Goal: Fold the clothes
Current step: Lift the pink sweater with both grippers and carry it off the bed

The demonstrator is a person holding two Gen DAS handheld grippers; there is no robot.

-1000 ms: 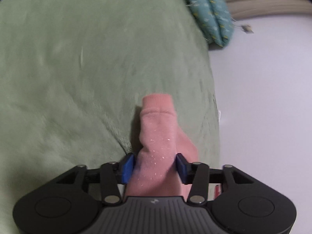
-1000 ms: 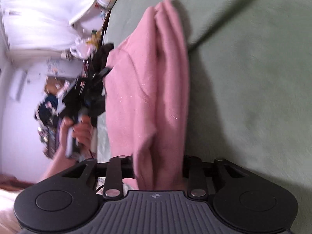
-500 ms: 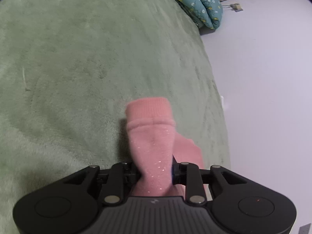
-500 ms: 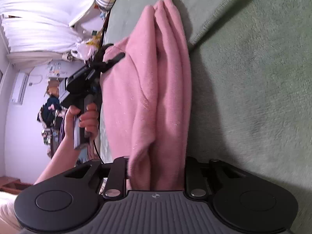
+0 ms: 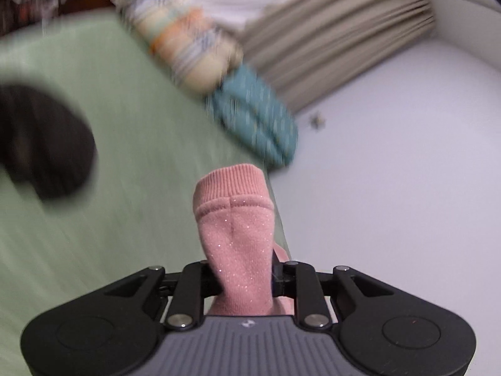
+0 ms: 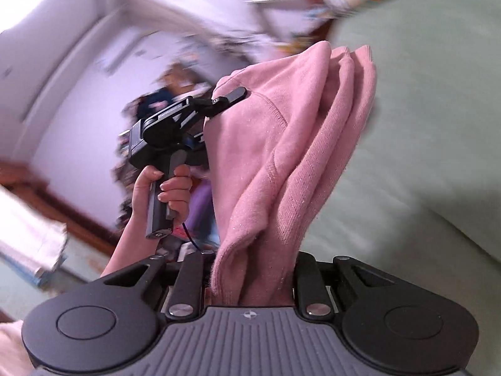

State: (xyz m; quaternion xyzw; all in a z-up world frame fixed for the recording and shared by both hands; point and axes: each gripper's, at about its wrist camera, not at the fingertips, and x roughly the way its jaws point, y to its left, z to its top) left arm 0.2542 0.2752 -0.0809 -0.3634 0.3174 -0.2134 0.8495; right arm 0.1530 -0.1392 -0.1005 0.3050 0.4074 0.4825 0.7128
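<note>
A pink knit sweater [image 6: 281,172] hangs bunched in the air above the green bed cover [image 6: 422,109]. My right gripper [image 6: 250,282] is shut on a thick fold of it, and the fabric rises out of the jaws. My left gripper [image 5: 242,282] is shut on the sweater's ribbed sleeve cuff [image 5: 231,188], which sticks up between its fingers. In the right wrist view a hand [image 6: 166,194] holds the left gripper [image 6: 219,106] up against the sweater's other side, shut on the cloth there.
The green bed cover [image 5: 94,219] spreads to the left, with a dark blurred shape [image 5: 40,144] over it. A teal pillow [image 5: 260,122] and a striped pillow [image 5: 188,50] lie at the bed's far end. Beige curtains [image 5: 328,40] and a pale wall [image 5: 407,172] stand behind.
The left jaws went from open around the cuff to shut on it. Both grippers have risen with the sweater, which has left the bed; the right one has rolled.
</note>
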